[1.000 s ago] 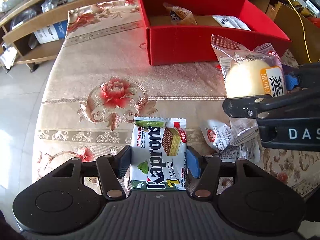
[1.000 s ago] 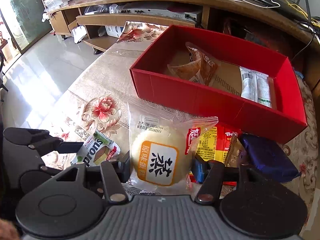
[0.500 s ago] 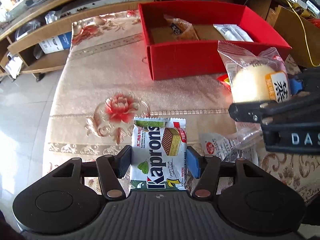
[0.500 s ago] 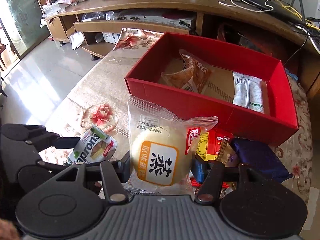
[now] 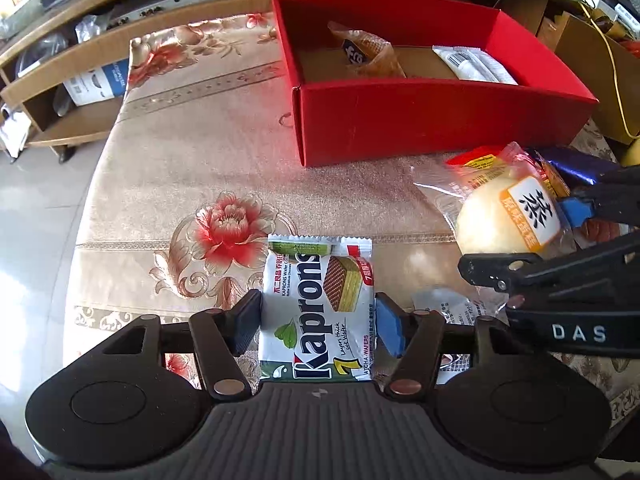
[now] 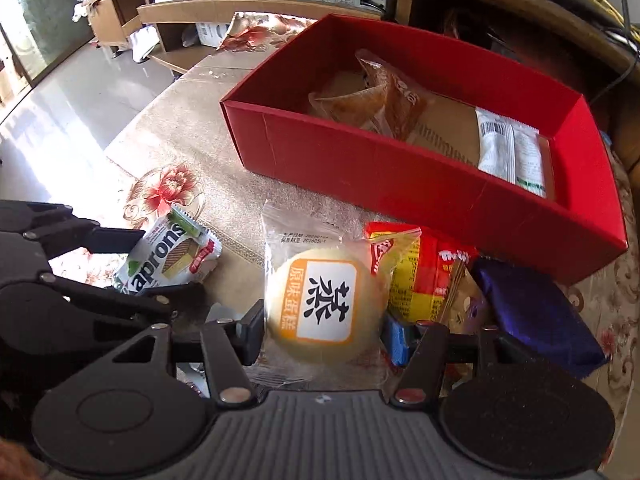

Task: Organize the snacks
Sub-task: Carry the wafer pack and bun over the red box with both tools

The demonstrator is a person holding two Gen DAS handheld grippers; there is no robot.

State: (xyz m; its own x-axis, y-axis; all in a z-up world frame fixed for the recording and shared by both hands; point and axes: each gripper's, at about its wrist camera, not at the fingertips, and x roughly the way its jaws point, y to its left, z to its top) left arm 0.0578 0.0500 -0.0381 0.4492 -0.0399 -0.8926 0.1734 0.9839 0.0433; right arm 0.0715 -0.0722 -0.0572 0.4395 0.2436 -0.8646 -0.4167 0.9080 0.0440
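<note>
On the table's [image 5: 168, 184] near edge, at my left, the left gripper [image 5: 318, 326] brackets the Kaprons wafer pack [image 5: 318, 308]. Its jaws are opening; the pack sits between the pads, and the blue pad [image 5: 389, 330] looks just clear of the wrapper. I'd say that pack is being let go or re-gripped. To its right, the right gripper [image 6: 324, 334] is about a quarter open and clamps the steamed cake [image 6: 326, 308] in its clear bag, low over loose snacks beside the red box [image 6: 400, 172]. The box stands toward the far right edge with two packets inside. Next, I judge, the cake must rise over the near wall and be dropped inside.
</note>
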